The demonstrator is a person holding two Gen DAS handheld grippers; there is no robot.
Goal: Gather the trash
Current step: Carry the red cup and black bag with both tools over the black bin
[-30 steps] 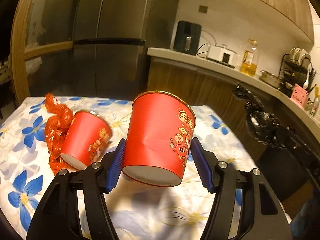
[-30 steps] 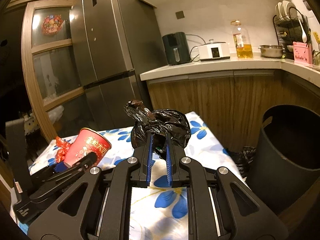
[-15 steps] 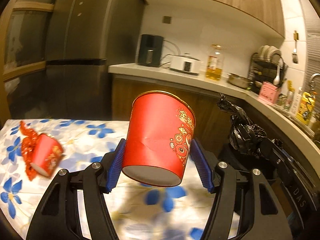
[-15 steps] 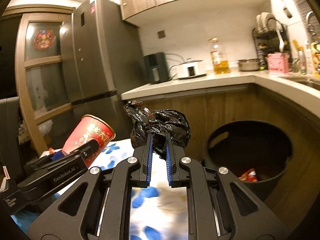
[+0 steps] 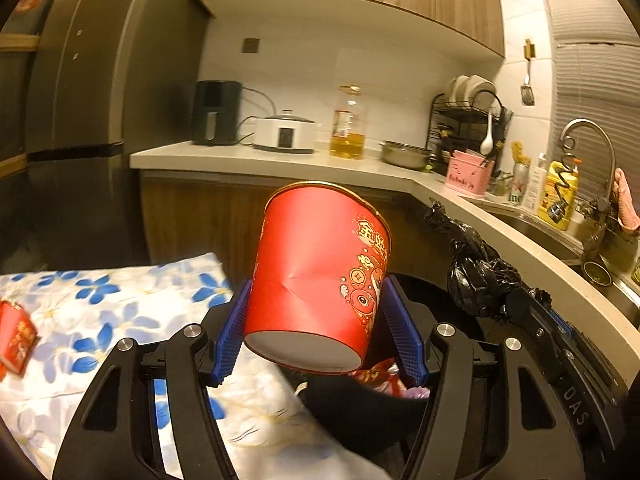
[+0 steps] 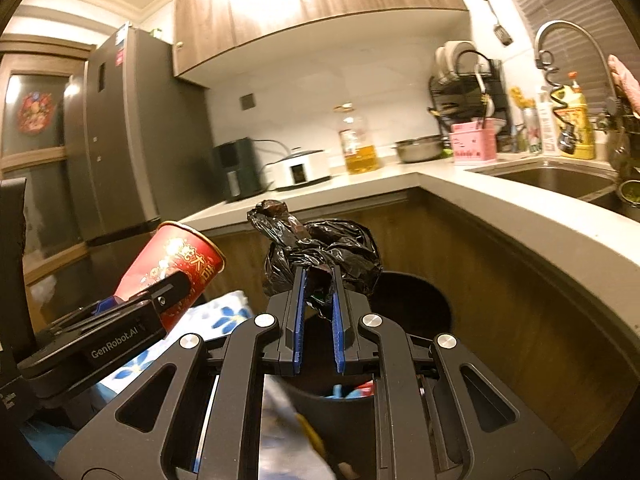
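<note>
My left gripper (image 5: 318,320) is shut on a large red paper cup (image 5: 316,276), tilted, its blue pads pressing both sides. It hangs over the near rim of a dark round trash bin (image 5: 360,408) with coloured wrappers inside. My right gripper (image 6: 317,300) is shut on a knotted black plastic bag (image 6: 320,250), held above the same bin (image 6: 416,304). The bag (image 5: 476,268) and right gripper show at the right of the left wrist view; the cup (image 6: 172,268) and left gripper (image 6: 100,336) show at the left of the right wrist view.
A second red cup (image 5: 14,336) lies on the blue-flowered tablecloth (image 5: 100,320) at far left. A curved counter (image 5: 500,232) with a sink (image 6: 560,180), dish rack, oil bottle (image 5: 348,124) and appliances wraps behind the bin. A tall grey fridge (image 6: 120,140) stands at left.
Both grippers swung right from over the table to above the bin, each keeping its load. The second cup and red wrapper slid to the left edge of the left wrist view.
</note>
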